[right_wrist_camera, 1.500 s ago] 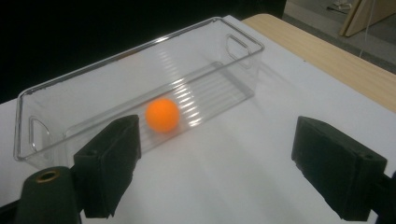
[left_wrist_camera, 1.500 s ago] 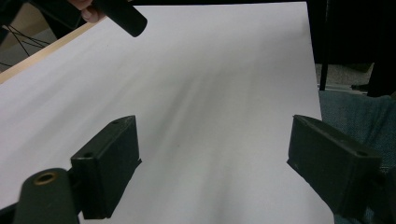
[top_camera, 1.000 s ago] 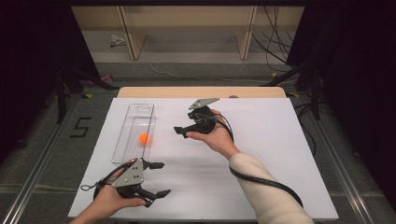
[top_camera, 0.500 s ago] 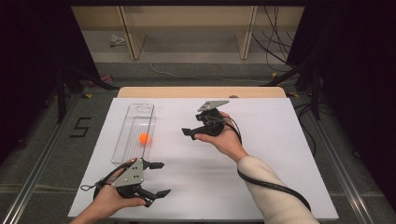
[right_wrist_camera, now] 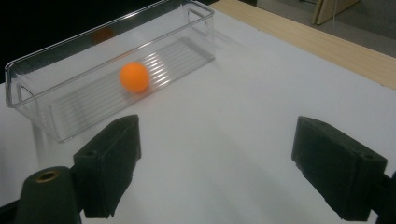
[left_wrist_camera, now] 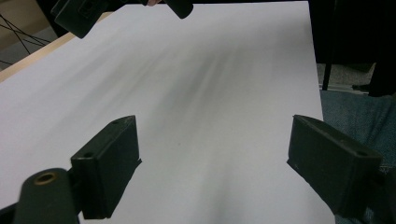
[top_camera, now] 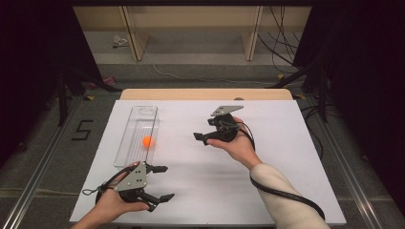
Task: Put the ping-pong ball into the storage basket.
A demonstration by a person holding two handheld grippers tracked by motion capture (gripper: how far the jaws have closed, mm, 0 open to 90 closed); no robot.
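1. A clear plastic tray (top_camera: 125, 143) is seen lying on the left part of the white table (top_camera: 286, 162), its long side running away from the person.
2. An orange ball (top_camera: 148, 141) is seen resting inside the tray, toward its near half.
3. The left gripper (top_camera: 161, 182) is held near the table's front left edge; its jaws are spread wide, with nothing between them.
4. The right gripper (top_camera: 200, 138) is held above the table's middle, pointed toward the tray; its jaws are likewise wide apart and empty.
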